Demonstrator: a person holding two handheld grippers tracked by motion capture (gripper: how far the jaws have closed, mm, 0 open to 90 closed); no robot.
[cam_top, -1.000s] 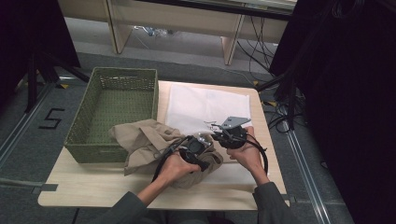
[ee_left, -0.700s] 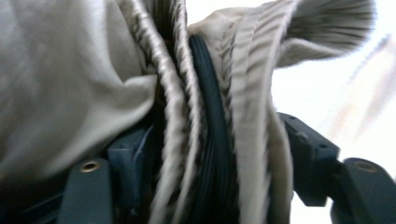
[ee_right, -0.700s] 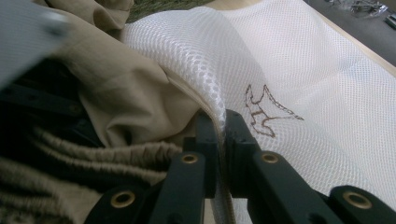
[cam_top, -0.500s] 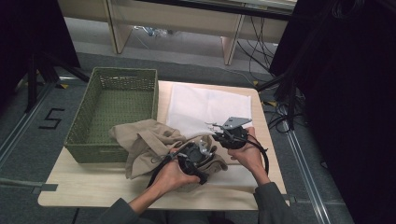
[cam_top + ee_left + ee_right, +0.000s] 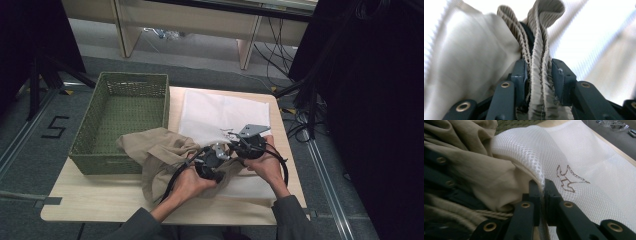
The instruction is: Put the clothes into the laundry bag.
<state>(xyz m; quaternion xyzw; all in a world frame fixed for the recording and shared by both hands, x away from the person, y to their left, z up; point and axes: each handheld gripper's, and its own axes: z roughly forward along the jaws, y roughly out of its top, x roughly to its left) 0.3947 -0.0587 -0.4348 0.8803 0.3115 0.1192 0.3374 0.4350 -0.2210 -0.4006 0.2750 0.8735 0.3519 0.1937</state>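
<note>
A beige garment (image 5: 155,150) lies crumpled on the table between the green basket and a white mesh bag (image 5: 220,112). My left gripper (image 5: 219,152) sits at the garment's right end. In the left gripper view its jaws have just been closing, and this gripper (image 5: 539,75) now pinches a ribbed band of the beige garment (image 5: 537,57). My right gripper (image 5: 234,137) is close beside it. In the right gripper view that gripper (image 5: 542,187) is shut on the raised edge of the mesh bag (image 5: 584,157), with the beige garment (image 5: 486,177) bunched to its left.
A green woven basket (image 5: 132,77) stands at the table's left, its near wall touching the garment. The mesh bag covers the right half of the wooden table (image 5: 100,200). Cables trail on the floor to the right, past the table's edge.
My left hand drew back toward the near edge, then came forward again to the garment beside the right gripper. The right hand has held still.
</note>
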